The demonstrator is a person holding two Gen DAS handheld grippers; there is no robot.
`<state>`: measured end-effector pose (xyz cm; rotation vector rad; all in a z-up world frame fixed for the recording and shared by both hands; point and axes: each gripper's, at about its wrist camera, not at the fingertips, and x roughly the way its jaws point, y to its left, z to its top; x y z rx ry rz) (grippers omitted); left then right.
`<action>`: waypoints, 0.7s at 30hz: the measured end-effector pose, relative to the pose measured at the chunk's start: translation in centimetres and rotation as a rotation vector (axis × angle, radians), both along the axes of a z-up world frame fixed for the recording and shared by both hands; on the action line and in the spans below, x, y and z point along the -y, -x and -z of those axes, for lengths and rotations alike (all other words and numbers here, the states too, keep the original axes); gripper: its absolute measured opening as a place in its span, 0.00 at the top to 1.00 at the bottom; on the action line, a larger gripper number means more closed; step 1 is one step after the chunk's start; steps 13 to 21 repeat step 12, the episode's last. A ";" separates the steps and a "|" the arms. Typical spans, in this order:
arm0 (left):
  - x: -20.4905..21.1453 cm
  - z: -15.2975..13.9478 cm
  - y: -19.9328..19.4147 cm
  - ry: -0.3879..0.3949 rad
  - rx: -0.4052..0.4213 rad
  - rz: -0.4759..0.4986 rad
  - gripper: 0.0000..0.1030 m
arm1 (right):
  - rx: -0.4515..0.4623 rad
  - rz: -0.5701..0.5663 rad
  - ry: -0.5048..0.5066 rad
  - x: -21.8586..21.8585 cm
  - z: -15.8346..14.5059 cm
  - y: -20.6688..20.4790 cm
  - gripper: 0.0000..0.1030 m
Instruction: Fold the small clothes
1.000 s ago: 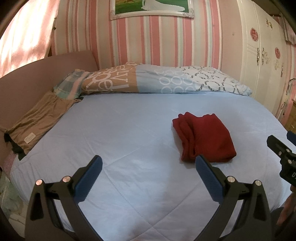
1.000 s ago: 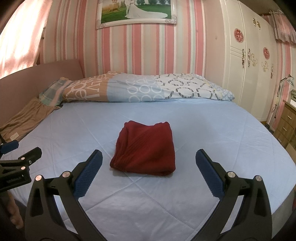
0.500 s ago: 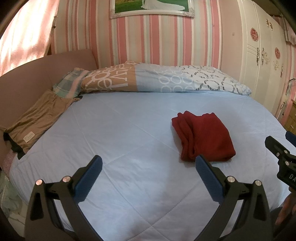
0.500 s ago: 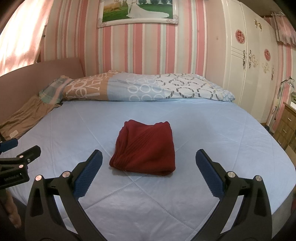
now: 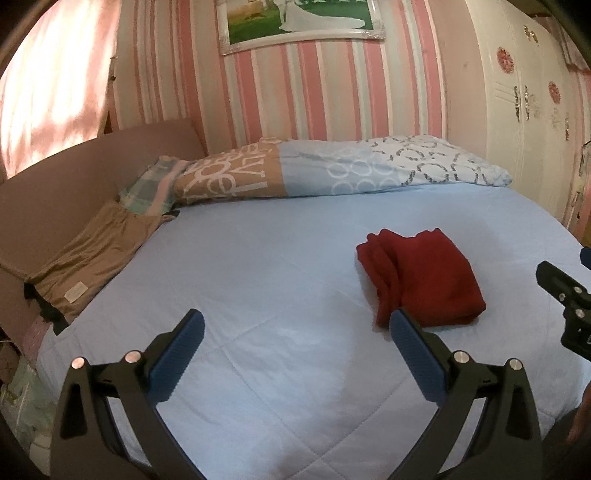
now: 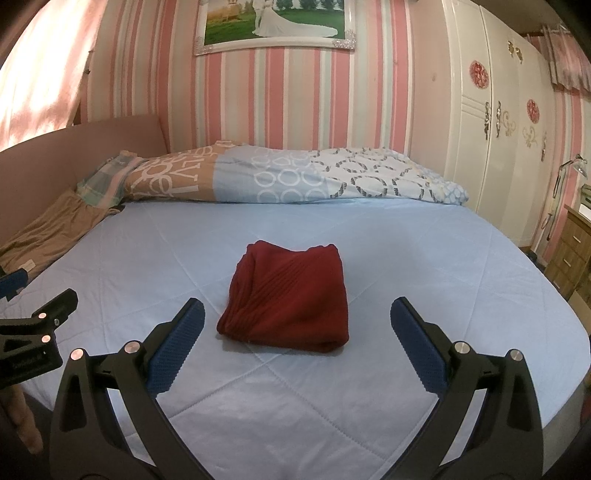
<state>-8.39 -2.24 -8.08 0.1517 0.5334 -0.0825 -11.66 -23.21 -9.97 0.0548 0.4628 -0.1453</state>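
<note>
The red garment (image 6: 286, 295) lay folded mid-bed (image 6: 443, 258), unmoved; both claws, left (image 5: 295, 332) and right (image 6: 295, 321), stayed wide, empty, slightly withdrawn: fold apparently complete.

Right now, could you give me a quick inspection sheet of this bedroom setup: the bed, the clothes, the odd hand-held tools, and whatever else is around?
Surface: light blue quilted bed cover, smooth.
Job's things: dark red garment folded into a neat rectangle, lying mid-bed.
Clutter: tan garment spread flat near the headboard edge; patterned duvet bunched along the wall side.
Grippers: left tool open, holding nothing, above the cover beside the red garment; right tool open, holding nothing, facing the red garment.
Cables: nothing seen.
Surroundings: pink striped wall, framed photo, white wardrobe, wooden drawers.
</note>
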 end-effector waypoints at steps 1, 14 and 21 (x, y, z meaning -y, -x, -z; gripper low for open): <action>0.1 0.0 0.0 -0.002 0.002 -0.001 0.02 | 0.000 0.000 0.000 0.0 0.0 0.0 0.03; -0.1 -0.1 -0.2 0.014 -0.024 0.009 0.02 | 0.000 0.005 -0.004 0.5 -0.1 -0.1 0.03; -0.1 -0.1 -0.2 0.014 -0.024 0.009 0.02 | 0.000 0.005 -0.004 0.5 -0.1 -0.1 0.03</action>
